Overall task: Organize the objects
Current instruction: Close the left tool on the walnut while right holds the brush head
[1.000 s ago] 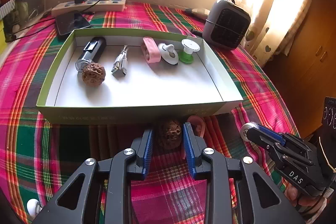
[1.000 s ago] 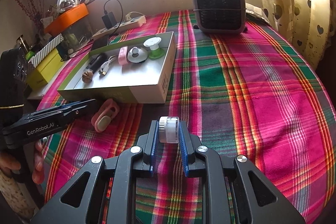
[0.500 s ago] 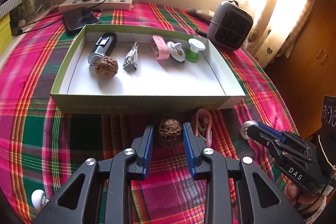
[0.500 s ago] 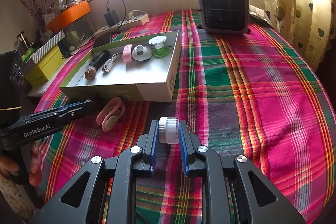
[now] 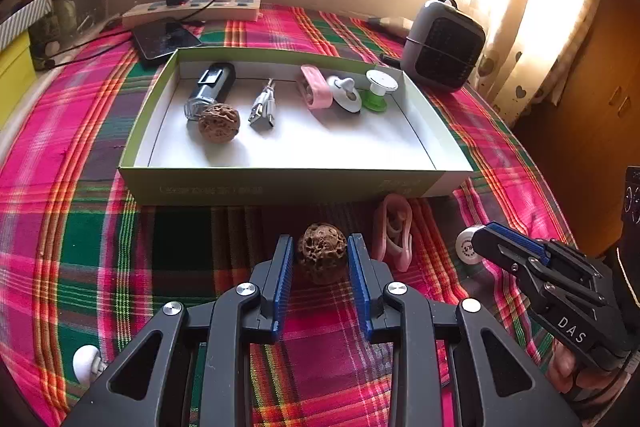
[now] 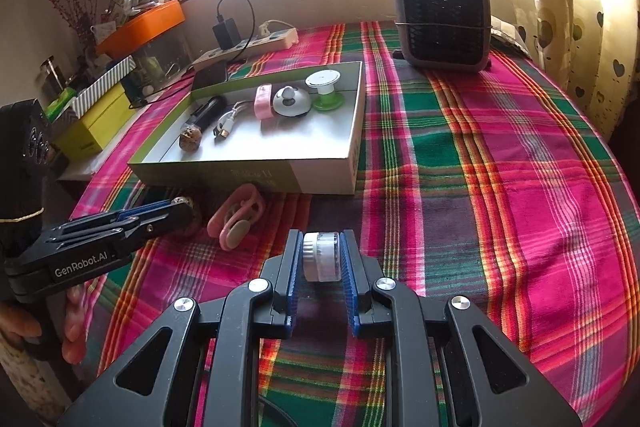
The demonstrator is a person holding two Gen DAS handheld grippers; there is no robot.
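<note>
My left gripper (image 5: 321,251) is shut on a brown walnut (image 5: 322,250), held above the plaid cloth in front of the green-rimmed box (image 5: 280,183). My right gripper (image 6: 321,255) is shut on a small white cylinder (image 6: 320,257); it also shows in the left wrist view (image 5: 466,247). The box holds another walnut (image 5: 219,123), a black tube (image 5: 210,87), a USB cable (image 5: 262,109), a pink clip (image 5: 316,87), a white knob piece (image 5: 344,93) and a green spool (image 5: 378,89). A pink clip (image 5: 394,231) lies on the cloth in front of the box.
A grey fan heater (image 5: 442,45) stands at the back right. A power strip (image 5: 192,11) with a charger and a phone (image 5: 166,41) lie behind the box. A small white piece (image 5: 86,363) lies at the near left. Boxes (image 6: 96,119) stand to the left.
Both grippers have risen and drawn back a little from the box, each still holding its object. The box looks farther away in both views.
</note>
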